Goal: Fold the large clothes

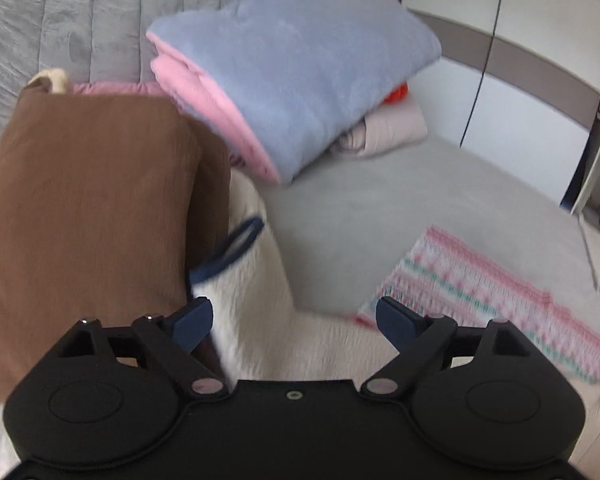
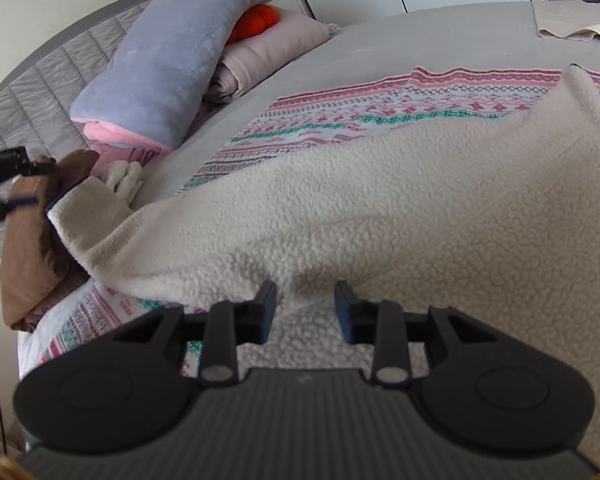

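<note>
On the grey bed (image 2: 340, 56) lies a big cream fleece garment (image 2: 360, 208), spread over a pink-and-teal patterned fabric (image 2: 380, 112) that shows along its far edge and again at its near left corner. The fleece fills the middle of the right wrist view, with a sleeve reaching out towards 9 o'clock.

The right tool (image 2: 306, 308) sits low over the near edge of the fleece, jaws narrowed to a modest gap with the fleece showing between the fingers; whether the pads actually pinch the cloth I cannot tell.

The left tool (image 1: 294, 320) stands wide, nothing between its fingers. Fleece with a navy-trimmed edge (image 1: 228, 248) rises just beyond its left finger, at about 11 o'clock. A brown cushion (image 1: 84, 220) fills the view from 9 to 11 o'clock, touching the fleece. In the right wrist view the left tool appears at the far left edge, beside the sleeve end.

At 12 o'clock, against the quilted headboard (image 1: 60, 12), a folded blue-and-pink blanket (image 1: 300, 76) leans on a pale pink bundle (image 1: 388, 128), with something orange (image 2: 256, 20) tucked between them.
</note>
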`<state>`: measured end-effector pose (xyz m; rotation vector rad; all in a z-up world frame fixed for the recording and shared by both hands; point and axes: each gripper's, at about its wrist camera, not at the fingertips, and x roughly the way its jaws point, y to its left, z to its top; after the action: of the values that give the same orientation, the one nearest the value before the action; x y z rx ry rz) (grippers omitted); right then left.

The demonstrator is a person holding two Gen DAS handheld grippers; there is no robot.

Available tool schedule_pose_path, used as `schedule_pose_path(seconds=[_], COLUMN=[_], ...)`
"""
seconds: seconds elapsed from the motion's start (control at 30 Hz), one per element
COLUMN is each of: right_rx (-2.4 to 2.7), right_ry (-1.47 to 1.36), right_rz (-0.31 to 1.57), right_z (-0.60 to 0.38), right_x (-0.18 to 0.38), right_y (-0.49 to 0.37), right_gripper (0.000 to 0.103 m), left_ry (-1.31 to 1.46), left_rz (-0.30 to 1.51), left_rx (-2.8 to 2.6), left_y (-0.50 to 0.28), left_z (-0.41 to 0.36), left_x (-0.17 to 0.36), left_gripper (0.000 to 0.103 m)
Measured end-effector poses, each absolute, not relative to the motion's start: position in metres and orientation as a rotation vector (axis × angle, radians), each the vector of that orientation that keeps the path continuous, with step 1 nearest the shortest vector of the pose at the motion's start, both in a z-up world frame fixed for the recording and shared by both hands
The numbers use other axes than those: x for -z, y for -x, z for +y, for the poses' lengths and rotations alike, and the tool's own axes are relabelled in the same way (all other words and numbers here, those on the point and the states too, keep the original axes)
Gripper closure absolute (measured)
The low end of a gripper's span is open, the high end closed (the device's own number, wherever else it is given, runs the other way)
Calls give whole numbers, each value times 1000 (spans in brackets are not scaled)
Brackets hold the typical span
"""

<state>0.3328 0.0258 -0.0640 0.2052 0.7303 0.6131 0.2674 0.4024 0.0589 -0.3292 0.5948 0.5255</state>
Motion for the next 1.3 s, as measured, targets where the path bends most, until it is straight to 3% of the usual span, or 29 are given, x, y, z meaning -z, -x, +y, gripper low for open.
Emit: schedule_pose_path(seconds=[0.17,0.4,0.43,0.47,0.5,0.57,0.63,0.67,0.77,1.0,1.17,1.3], right_rx=[-592,-515,-496,-482,-475,-479,-502,-515,-561,-590,-593,-649], right_ry=[-171,-181,-202,-232,-265,-313,-333,-335,-320,-310,-299,-476], right_rz=[696,639,634,633,637,654,665,672,705,757,768,811], right_z=[21,4,0,-3,-6,-6,-1,4,18,32,39,5], right_x=[58,52,52,52,54,57,62,65,72,82,82,78], right_y=[-326,-326,-328,-331,-335,-342,-346,-347,-351,-357,-360,-358], right_gripper=[58,57,57,57,57,57,57,57,62,62,62,60], left_ry=[389,435,427,410,389,382,378,383,351,238,225,214], left_rz=[764,648,620,596,578,551,529,521,489,160,-5,-52], left_rx=[-568,-714,-750,-791,-841,-930,-973,-969,-923,-686,-382,-124], left_y=[-275,-296,-297,-299,-302,-307,-310,-310,-310,-282,-274,-281], left_z=[393,386,384,383,381,385,389,390,385,329,250,176], left_x=[-16,26,29,32,35,38,40,40,24,-69,-141,-183], left_gripper=[14,17,24,39,45,70,87,90,93,93,93,93])
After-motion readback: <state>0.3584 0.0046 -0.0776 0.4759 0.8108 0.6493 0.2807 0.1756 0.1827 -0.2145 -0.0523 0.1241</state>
